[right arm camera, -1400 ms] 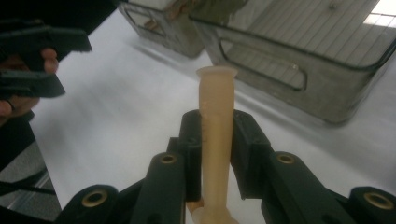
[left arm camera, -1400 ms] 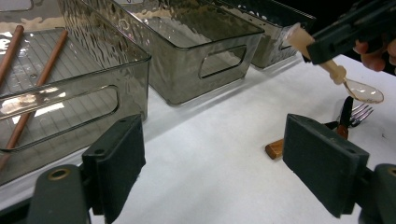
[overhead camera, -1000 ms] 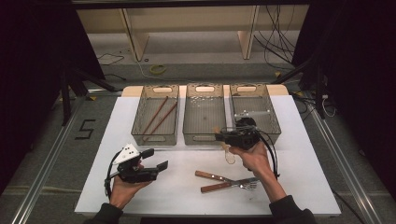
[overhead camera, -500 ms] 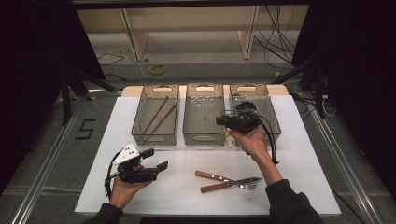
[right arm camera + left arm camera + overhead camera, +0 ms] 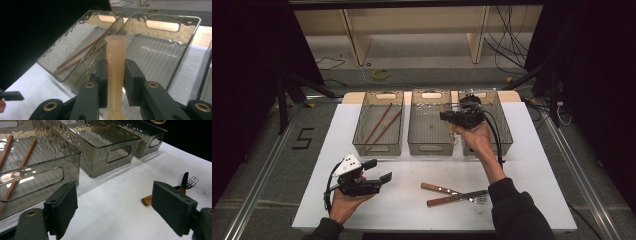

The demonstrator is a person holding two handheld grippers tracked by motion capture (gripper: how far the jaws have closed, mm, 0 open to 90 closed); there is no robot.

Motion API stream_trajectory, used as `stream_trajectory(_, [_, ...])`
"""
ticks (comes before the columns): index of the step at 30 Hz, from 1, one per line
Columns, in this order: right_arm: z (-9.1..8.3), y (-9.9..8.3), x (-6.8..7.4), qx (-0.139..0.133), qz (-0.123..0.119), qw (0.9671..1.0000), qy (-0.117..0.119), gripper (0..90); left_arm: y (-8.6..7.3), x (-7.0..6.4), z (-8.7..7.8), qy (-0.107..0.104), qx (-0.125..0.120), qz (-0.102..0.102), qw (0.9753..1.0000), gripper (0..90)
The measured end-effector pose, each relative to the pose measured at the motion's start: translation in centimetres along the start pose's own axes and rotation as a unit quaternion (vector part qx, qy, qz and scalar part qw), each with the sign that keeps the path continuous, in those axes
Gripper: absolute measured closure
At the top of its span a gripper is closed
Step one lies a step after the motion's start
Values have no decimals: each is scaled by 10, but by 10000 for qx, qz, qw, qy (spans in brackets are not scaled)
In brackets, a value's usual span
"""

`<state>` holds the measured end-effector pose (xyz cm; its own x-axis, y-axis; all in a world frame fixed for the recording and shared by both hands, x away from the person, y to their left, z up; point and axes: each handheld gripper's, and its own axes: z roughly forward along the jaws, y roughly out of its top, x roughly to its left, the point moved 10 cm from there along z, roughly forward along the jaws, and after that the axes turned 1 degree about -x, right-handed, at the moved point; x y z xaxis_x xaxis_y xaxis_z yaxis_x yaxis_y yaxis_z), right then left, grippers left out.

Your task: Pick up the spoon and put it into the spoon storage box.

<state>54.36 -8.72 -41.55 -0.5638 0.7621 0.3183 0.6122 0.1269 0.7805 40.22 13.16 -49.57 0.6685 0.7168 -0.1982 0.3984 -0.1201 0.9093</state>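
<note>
My right gripper (image 5: 446,116) hangs above the seam between the middle bin (image 5: 430,148) and the right bin (image 5: 507,136). It is shut on a tan plastic utensil handle (image 5: 115,57), which stands upright between the jaws; its lower end is hidden. My left gripper (image 5: 378,170) is open and empty, low over the white table near the front left. In the left gripper view its jaws (image 5: 117,205) stand wide apart, facing the bins. A wooden-handled knife (image 5: 439,189) and fork (image 5: 457,198) lie crossed at the front centre.
Three clear smoky bins stand in a row at the back of the white tabletop (image 5: 537,180). The left bin (image 5: 378,146) holds two brown chopsticks (image 5: 382,125). The fork tines (image 5: 191,181) show beyond my left gripper's right jaw.
My right gripper has risen and moved away from me, from in front of the bins to above them, carrying the tan utensil. The left gripper has stayed put.
</note>
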Motion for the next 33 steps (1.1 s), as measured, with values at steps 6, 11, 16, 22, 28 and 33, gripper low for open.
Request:
stream_trajectory(6, [10, 9, -3, 7, -27, 10000, -96, 756, 0, 0, 0, -4, -2, 6, 10000, 203])
stream_trajectory(11, [20, 14, -5, 2, 5, 9999, -148, 756, 0, 0, -1, -3, -6, 17, 10000, 203])
stream_trajectory(16, [30, 18, -8, 37, 8, 9997, -226, 755, 0, -1, -1, -12, -4, 23, 10000, 203])
stream_trajectory(22, [41, 22, -11, 85, -3, 9994, -333, 755, 1, -1, -1, -16, -36, 29, 10000, 202])
stream_trajectory(28, [49, 21, -15, 140, 62, 9990, -415, 754, 1, -2, -1, -27, -41, 59, 10000, 201])
stream_trajectory(33, [55, 18, -16, 187, 77, 9988, -452, 754, 1, -1, -2, -19, -32, 61, 10000, 201])
